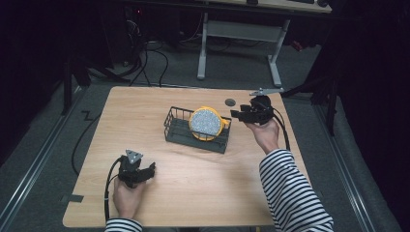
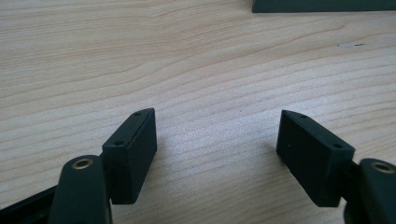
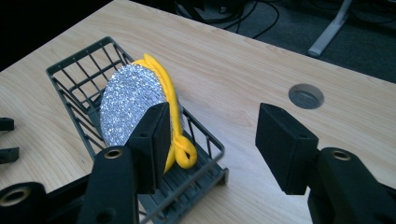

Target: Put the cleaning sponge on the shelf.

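The round yellow-rimmed scouring pad with a glittery silver face [image 1: 207, 123] stands on edge inside the dark wire-mesh rectangular basket [image 1: 176, 126], at centre frame in the high view. It leans against the basket's right-hand portion, silver face toward the camera, and its yellow hanging loop [image 3: 183, 151] droops over the near rim in the right gripper view. The basket's long axis runs from upper left to lower right in the high view.

The right gripper [image 1: 241, 114] sits just right of the basket and pad, jaws pointing left toward them. Its jaws stand wide apart with nothing between them. In the right gripper view one jaw overlaps the pad's lower edge, but whether there is contact cannot be told; the pads do not appear to press on it. Judgement: the pad looks deposited, and the right hand is the nearer for any follow-up.

The left gripper [image 1: 137, 170] rests low at lower left of the high view, well apart from the basket, jaws wide and empty over the bare wooden tabletop [image 2: 196, 70].

A round cable hole [image 3: 306, 95] lies in the tabletop beyond the right gripper. Hidden: the pad's rear face and the basket floor beneath it.
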Motion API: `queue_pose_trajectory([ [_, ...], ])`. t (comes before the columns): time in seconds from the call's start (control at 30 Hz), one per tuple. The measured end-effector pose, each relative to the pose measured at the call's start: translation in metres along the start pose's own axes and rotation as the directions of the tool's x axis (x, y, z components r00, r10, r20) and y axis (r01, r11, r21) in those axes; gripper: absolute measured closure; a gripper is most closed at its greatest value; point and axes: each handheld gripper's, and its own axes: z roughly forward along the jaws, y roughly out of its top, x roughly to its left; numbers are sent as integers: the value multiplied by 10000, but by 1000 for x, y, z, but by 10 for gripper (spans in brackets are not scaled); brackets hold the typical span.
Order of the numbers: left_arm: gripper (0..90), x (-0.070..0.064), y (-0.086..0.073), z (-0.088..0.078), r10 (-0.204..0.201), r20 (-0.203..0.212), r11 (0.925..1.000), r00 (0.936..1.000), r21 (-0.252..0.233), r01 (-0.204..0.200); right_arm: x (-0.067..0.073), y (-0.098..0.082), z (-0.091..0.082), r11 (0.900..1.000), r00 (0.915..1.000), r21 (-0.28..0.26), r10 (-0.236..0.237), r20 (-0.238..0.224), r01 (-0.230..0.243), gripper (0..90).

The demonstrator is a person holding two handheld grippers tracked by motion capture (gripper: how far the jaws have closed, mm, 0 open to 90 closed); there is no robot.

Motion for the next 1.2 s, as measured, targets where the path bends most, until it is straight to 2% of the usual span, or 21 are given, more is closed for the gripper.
queue_pose_trajectory([
  [0.2, 295, 0, 0, 0, 2, 8, 10000, 10000, -2, -2, -9, -7, -18, 9998, 9998, -144, 118, 136, -116, 454],
  [0.37, 298, 0, 0, 0, -13, 14, 10000, 10000, -16, 13, -13, -14, -27, 10000, 9998, -10, 28, 214, -28, 454],
  [0.63, 298, 0, 0, 0, -11, 12, 10000, 10000, -17, 11, -23, -29, -45, 9997, 9995, -81, 247, 214, -245, 449],
  [0.77, 298, 0, 0, 0, -12, 11, 10000, 10000, -16, 12, -23, -33, -50, 9999, 9995, 19, 129, 290, -129, 445],
  [0.9, 298, 0, 0, 0, -11, 12, 10000, 10000, -17, 11, -23, -39, -59, 9996, 9996, -200, 189, 229, -184, 443],
  [1.07, 298, 0, 0, 0, -12, 12, 10000, 10000, -17, 12, -24, -47, -64, 9994, 9995, -179, 300, 142, -297, 443],
  [1.2, 298, 0, 0, 0, -10, 13, 10000, 10000, -16, 10, -19, -50, -74, 9992, 9999, -377, 154, 79, -151, 445],
])
